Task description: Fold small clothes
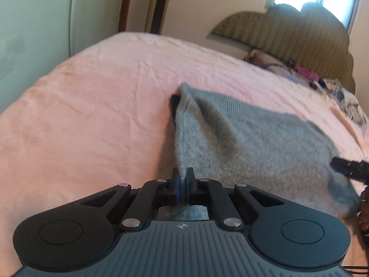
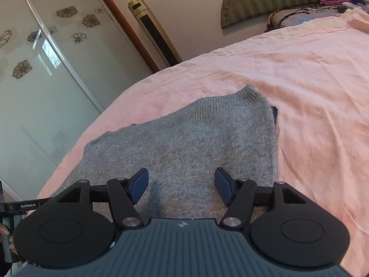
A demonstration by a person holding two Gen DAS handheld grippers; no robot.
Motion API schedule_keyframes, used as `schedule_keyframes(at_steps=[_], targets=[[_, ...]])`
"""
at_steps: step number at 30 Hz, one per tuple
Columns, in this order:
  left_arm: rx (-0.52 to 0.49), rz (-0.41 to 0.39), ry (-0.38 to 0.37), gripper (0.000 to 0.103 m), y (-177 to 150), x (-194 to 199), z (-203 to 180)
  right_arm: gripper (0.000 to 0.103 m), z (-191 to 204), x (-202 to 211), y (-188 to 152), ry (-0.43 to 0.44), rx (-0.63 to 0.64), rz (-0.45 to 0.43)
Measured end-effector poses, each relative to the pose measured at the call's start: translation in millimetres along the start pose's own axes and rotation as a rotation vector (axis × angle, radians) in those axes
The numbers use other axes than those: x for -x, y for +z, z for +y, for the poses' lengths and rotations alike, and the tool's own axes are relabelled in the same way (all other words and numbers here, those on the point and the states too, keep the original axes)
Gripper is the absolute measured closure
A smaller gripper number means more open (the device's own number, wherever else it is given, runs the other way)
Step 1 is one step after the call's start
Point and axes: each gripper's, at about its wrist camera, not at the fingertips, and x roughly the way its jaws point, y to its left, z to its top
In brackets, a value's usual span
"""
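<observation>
A small grey knit garment (image 1: 242, 143) lies on the pink bedsheet (image 1: 92, 92), with a dark layer showing at its far left edge. My left gripper (image 1: 183, 184) is shut on the garment's near left edge, and the cloth rises in a ridge from its pads. In the right wrist view the same garment (image 2: 184, 143) spreads out ahead, ribbed hem at the far end. My right gripper (image 2: 182, 187) is open, its blue pads (image 2: 139, 185) wide apart just above the cloth's near part. Its tip shows in the left wrist view (image 1: 346, 167) at the garment's right edge.
A padded headboard (image 1: 288, 34) stands at the bed's far end, with a heap of clothes and cables (image 1: 322, 80) in front of it. A sliding wardrobe door (image 2: 46, 69) and a tall gold tower unit (image 2: 152, 30) stand left of the bed.
</observation>
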Motion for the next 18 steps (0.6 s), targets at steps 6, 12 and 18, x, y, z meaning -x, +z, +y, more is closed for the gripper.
schedule_keyframes(at_steps=[6,12,18], targets=[[0.090,0.062,0.140,0.099,-31.5,11.2,38.5,0.039,-13.1,2.8,-5.7,0.057,-0.031,-0.037],[0.195,0.008,-0.028,0.075,-23.3,28.7,39.2,0.036,-7.5,11.2,1.8,0.025,-0.092,-0.013],[0.320,-0.018,-0.098,0.023,-27.1,21.6,44.1,0.014,2.5,53.7,0.2,0.055,-0.163,-0.067]])
